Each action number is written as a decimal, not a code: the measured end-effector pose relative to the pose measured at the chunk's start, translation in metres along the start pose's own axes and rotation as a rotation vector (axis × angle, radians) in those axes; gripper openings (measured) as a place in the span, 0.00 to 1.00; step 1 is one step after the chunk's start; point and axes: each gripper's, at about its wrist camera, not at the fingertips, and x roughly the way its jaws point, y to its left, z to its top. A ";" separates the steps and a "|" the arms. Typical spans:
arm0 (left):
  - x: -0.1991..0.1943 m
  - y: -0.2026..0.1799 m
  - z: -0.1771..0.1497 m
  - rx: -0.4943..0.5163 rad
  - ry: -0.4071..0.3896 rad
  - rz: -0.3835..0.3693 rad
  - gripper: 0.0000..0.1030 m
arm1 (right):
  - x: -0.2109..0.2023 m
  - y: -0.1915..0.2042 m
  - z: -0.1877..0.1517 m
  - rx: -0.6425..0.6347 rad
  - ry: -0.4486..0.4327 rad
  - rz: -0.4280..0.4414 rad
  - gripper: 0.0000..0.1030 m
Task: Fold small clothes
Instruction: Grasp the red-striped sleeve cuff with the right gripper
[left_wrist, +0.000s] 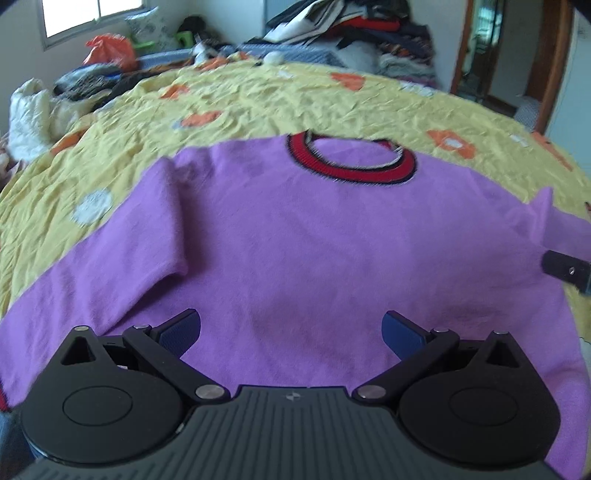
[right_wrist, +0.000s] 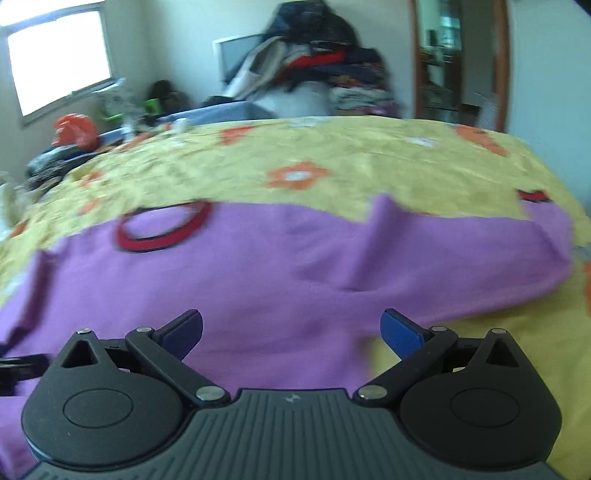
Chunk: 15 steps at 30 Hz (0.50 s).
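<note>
A small purple sweater (left_wrist: 295, 236) with a red, dark-edged collar (left_wrist: 354, 168) lies flat on the yellow flowered bedspread (left_wrist: 258, 99), collar away from me. Both sleeves are spread sideways. My left gripper (left_wrist: 291, 332) hovers open over the sweater's lower body, nothing between its blue pads. The right gripper's tip (left_wrist: 565, 271) shows at the right edge of the left wrist view. In the right wrist view, my right gripper (right_wrist: 291, 332) is open over the sweater (right_wrist: 258, 266) near its lower right hem; the collar (right_wrist: 162, 229) sits to the left, and the right sleeve ends in a red cuff (right_wrist: 533, 195).
Beyond the bed stands a tall heap of clothes (left_wrist: 354, 29), an orange bag (left_wrist: 110, 50) and more laundry (left_wrist: 85, 83) at the left under a window (left_wrist: 85, 14). A wooden door frame (left_wrist: 554, 66) is at the right. The bedspread (right_wrist: 332, 158) is wrinkled.
</note>
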 end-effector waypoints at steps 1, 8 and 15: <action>0.001 -0.002 -0.001 0.004 -0.004 0.011 1.00 | 0.002 -0.016 0.003 0.013 0.001 -0.014 1.00; 0.023 -0.004 -0.001 -0.031 0.041 -0.123 1.00 | 0.023 -0.121 0.037 -0.041 -0.055 -0.275 1.00; 0.061 -0.036 0.014 0.060 0.011 -0.028 1.00 | 0.067 -0.193 0.083 -0.132 -0.053 -0.452 1.00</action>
